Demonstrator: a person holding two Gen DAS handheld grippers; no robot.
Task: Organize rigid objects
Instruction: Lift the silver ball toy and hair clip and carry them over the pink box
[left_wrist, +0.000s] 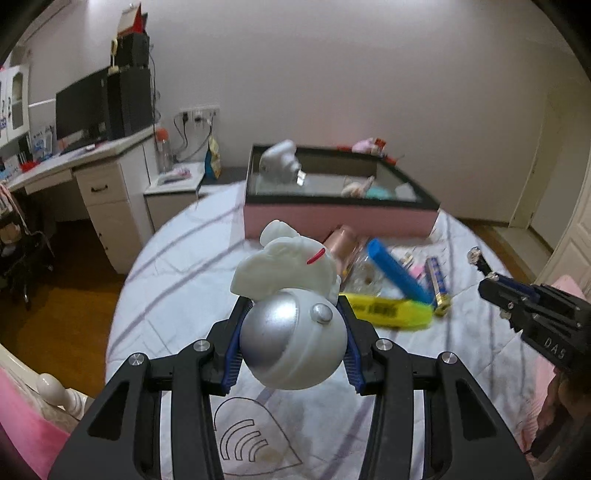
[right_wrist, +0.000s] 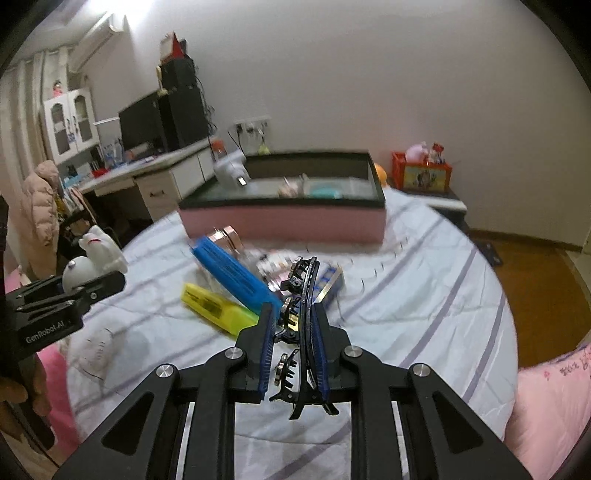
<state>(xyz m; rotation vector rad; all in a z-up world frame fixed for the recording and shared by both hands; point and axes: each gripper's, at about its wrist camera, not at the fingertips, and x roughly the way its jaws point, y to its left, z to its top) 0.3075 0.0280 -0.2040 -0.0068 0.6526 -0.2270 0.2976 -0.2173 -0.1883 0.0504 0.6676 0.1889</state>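
The left gripper (left_wrist: 293, 343) is clamped on a round silver-and-white toy (left_wrist: 291, 332); its smooth ball could roll out. At three o'clock, the right gripper (right_wrist: 293, 343) pinches a black hair clip (right_wrist: 301, 314) edgewise above the bed (right_wrist: 424, 258); it may twist free before the pink box (right_wrist: 284, 221) at twelve.

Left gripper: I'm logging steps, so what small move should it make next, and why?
Probably carry the toy forward over the box. The left gripper is shut on it above the bed, and the box lies open ahead with other things inside.
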